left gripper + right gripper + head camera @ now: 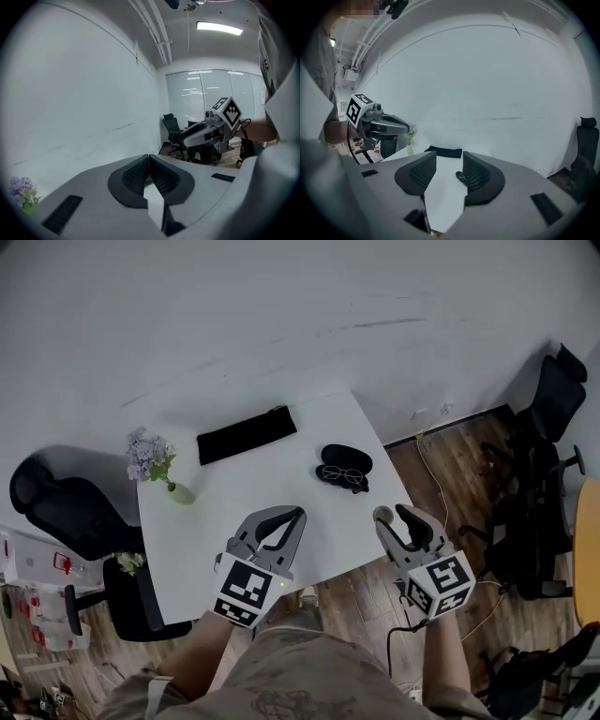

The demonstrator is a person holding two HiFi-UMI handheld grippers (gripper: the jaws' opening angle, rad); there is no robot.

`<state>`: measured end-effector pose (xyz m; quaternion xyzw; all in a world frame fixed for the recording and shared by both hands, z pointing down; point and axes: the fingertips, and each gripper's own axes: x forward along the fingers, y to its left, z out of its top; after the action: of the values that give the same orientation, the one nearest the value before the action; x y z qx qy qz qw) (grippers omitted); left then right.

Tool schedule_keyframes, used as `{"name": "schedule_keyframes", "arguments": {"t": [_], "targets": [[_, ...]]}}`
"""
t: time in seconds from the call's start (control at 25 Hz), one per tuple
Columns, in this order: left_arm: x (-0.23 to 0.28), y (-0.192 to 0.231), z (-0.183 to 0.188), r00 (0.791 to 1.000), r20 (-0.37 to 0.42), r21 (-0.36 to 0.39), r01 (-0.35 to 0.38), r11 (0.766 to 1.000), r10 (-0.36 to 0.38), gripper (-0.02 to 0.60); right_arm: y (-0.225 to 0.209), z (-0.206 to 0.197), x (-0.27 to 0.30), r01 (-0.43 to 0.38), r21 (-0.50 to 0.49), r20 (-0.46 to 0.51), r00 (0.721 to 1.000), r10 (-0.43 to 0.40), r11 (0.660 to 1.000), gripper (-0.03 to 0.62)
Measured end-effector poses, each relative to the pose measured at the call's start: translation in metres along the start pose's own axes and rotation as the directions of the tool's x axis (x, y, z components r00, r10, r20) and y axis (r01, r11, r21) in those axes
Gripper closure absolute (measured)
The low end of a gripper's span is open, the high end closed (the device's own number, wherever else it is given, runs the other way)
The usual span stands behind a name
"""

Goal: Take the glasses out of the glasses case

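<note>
Held left gripper [299, 513] over the near edge of the white table [272, 479], jaws pressed together on nothing. Held right gripper [392, 513] beside it, jaws parted and empty. Found glasses [343, 476] farther in, right of centre, lying against the dark glasses case [348, 457]. Noted flower vase [156, 462] and black flat pad [247, 434] beyond.

Grey left gripper [299, 513] and right gripper [393, 513] — marker cubes [248, 589] (black-and-white).
</note>
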<state>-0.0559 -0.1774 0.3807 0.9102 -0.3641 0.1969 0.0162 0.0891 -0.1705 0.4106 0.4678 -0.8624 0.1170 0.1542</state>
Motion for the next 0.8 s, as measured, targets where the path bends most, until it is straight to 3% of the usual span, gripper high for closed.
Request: {"name": "schedule_keyframes", "arguments": {"t": [0.4,0.8], "targets": [[0.066,0.045,-0.049,0.993,-0.102,-0.056,0.060,0.997,-0.065,0.565,-0.028,-0.046,0.107,-0.035,-0.021,-0.205,0.978,0.030,0.999,0.398],[0.113,0.065,-0.095,0.977,-0.207,-0.123,0.022,0.992,-0.047,0.565,-0.060,-0.106,0.193,-0.169,-0.102,-0.408,0.906,0.114,0.980,0.389]]}}
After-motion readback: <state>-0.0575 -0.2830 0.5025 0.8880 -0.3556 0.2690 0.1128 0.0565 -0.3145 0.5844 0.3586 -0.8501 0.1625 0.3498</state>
